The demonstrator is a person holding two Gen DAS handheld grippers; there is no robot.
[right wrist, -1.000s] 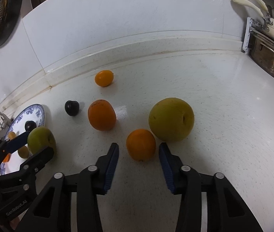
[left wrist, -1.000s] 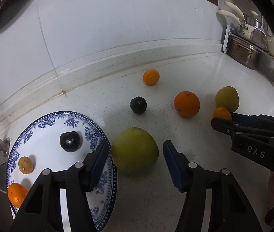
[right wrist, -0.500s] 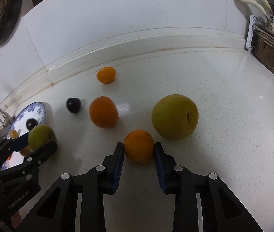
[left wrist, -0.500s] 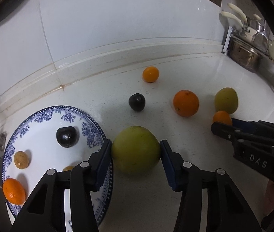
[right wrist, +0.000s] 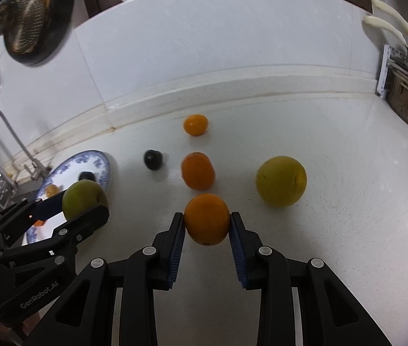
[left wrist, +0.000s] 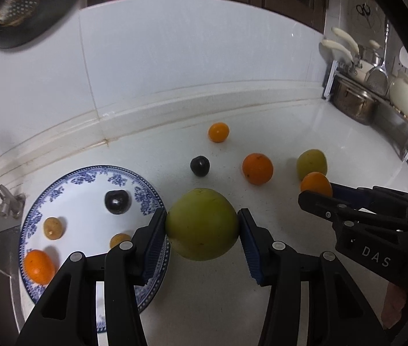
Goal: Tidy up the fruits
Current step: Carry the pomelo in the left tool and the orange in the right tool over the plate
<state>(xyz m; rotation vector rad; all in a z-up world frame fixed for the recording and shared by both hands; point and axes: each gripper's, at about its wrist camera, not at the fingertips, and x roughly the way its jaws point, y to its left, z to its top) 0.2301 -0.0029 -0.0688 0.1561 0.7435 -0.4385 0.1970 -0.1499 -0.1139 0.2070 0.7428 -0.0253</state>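
Observation:
My left gripper (left wrist: 202, 226) is shut on a large green fruit (left wrist: 202, 224), held just right of the blue-patterned plate (left wrist: 60, 190); it also shows in the right wrist view (right wrist: 84, 198). My right gripper (right wrist: 207, 221) is shut on an orange (right wrist: 207, 219), also seen in the left wrist view (left wrist: 315, 183). The plate holds a dark plum (left wrist: 117, 201), an orange (left wrist: 38, 266) and two small brownish fruits (left wrist: 52, 227). On the counter lie a dark plum (right wrist: 152, 159), an orange (right wrist: 197, 170), a small orange (right wrist: 195, 124) and a yellow-green fruit (right wrist: 281, 181).
A sink with a tap (right wrist: 8, 144) lies left of the plate. Steel pots (left wrist: 353, 101) and a white kettle (left wrist: 405, 95) stand at the counter's right end. A dark strainer (right wrist: 31, 17) hangs on the white tiled wall.
Both grippers closed on their fruits: the left on the green fruit, the right on the orange. Both fruits now appear slightly lifted off the counter.

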